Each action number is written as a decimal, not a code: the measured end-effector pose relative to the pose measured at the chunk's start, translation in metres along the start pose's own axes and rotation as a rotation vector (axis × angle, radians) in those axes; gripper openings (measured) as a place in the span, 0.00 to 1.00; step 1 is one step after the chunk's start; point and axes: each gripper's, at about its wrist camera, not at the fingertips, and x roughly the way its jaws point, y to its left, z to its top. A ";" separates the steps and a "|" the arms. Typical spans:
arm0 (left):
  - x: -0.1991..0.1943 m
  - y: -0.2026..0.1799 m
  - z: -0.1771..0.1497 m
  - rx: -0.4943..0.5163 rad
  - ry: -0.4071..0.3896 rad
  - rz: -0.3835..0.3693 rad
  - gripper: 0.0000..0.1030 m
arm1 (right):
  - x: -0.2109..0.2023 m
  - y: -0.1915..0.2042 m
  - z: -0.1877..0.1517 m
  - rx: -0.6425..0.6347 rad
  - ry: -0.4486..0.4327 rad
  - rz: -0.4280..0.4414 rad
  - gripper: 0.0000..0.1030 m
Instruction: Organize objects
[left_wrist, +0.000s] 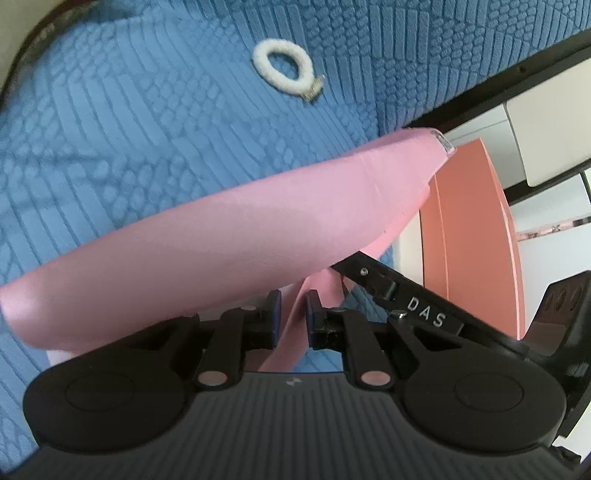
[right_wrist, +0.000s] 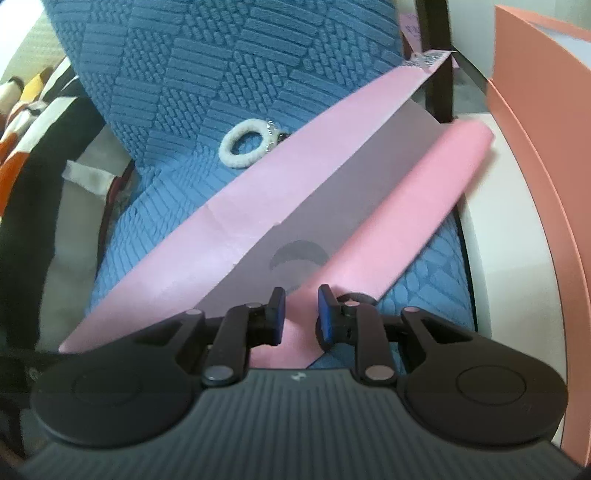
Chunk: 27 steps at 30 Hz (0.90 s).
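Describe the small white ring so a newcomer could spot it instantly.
Start at the blue textured cover that fills most of both views. On it, just beyond the upper edge of the pink paper bag, lies a white fuzzy hair tie. It is the only ring-shaped thing there, with a small metal charm on one side.

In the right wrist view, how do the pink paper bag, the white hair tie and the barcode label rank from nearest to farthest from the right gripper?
From the right gripper:
1. Pink paper bag: between the jaws.
2. White hair tie: upper left, on the blue cover.
3. Barcode label: at the bag's far top end.
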 end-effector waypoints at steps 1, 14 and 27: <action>-0.002 -0.001 0.001 0.012 -0.010 0.019 0.15 | 0.001 0.001 0.001 -0.012 -0.001 -0.001 0.22; -0.016 0.000 0.029 0.112 -0.177 0.257 0.18 | 0.003 0.004 0.006 -0.073 0.003 -0.024 0.19; -0.018 0.017 0.065 0.078 -0.226 0.336 0.18 | 0.007 0.011 0.011 -0.124 -0.001 -0.047 0.19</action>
